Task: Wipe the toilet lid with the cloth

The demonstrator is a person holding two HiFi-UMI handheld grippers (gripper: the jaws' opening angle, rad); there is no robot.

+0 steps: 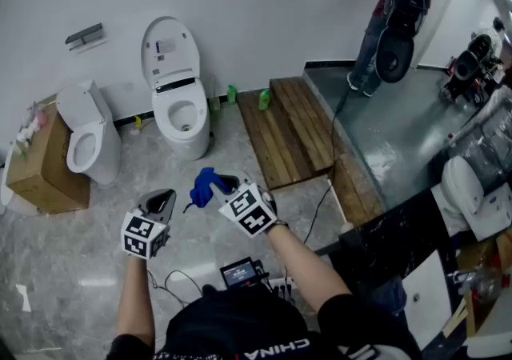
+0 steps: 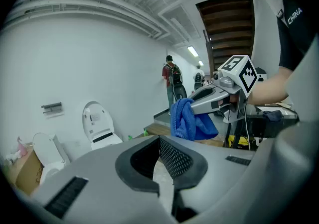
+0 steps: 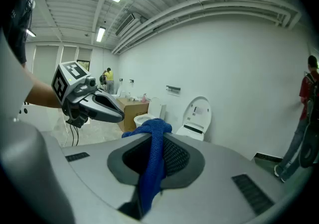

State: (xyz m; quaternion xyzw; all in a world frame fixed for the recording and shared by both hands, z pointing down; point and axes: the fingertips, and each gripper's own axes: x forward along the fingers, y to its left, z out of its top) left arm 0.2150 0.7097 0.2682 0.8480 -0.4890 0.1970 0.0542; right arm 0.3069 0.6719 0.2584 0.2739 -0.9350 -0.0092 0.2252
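A white toilet point(image 1: 182, 118) stands against the far wall with its lid point(image 1: 170, 50) raised; it also shows as the toilet point(image 2: 99, 123) and the toilet point(image 3: 195, 116) in the two gripper views. My right gripper point(image 1: 224, 188) is shut on a blue cloth point(image 1: 206, 186), held in the air well short of the toilet. The cloth point(image 3: 152, 158) runs between the jaws of the right gripper point(image 3: 155, 141) and bunches at their tip. My left gripper point(image 1: 162, 202) hovers to the left of it, shut and empty. The left gripper point(image 2: 159, 143) has its jaws together, with the cloth point(image 2: 189, 121) hanging beyond.
A second toilet point(image 1: 84, 138) and a cardboard box point(image 1: 40, 166) stand at the left. Wooden steps point(image 1: 292, 130) and a raised grey platform lie to the right, with green bottles point(image 1: 263, 99) by the wall. A person point(image 1: 392, 6) stands at the back. Cables point(image 1: 180, 278) trail on the floor.
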